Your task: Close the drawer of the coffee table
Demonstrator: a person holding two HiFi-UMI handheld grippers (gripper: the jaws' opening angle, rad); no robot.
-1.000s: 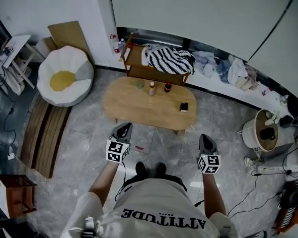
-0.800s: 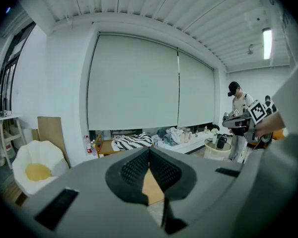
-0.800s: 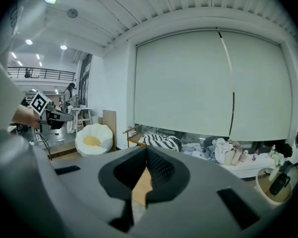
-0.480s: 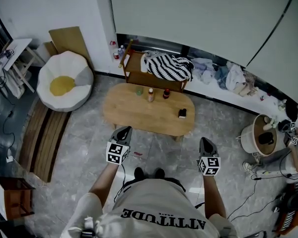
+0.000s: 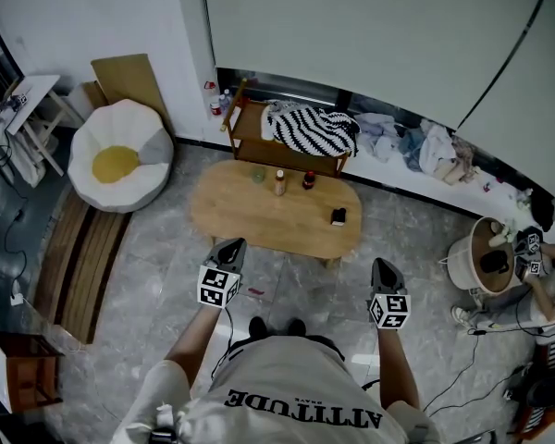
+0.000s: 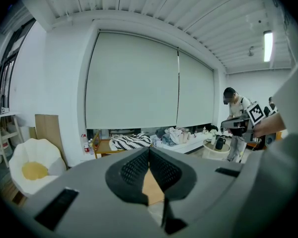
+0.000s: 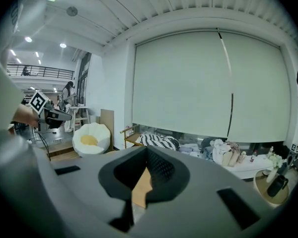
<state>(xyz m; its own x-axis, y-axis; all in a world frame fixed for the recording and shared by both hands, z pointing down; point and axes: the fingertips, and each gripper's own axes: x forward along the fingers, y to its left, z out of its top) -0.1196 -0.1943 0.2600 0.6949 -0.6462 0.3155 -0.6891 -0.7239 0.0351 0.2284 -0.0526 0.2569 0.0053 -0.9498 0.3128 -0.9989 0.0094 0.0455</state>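
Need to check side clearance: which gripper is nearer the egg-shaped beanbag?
Left. In the head view the left gripper hangs down-right of the beanbag; the right gripper hangs much farther right, past the coffee table's right end.

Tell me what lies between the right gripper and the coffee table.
Nothing stands there. In the head view, only bare grey floor shows between the right gripper and the near end of the coffee table.

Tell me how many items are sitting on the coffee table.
4: a pale cup, a slim bottle and a dark jar lined up along the far edge, plus a small black object near the right end.
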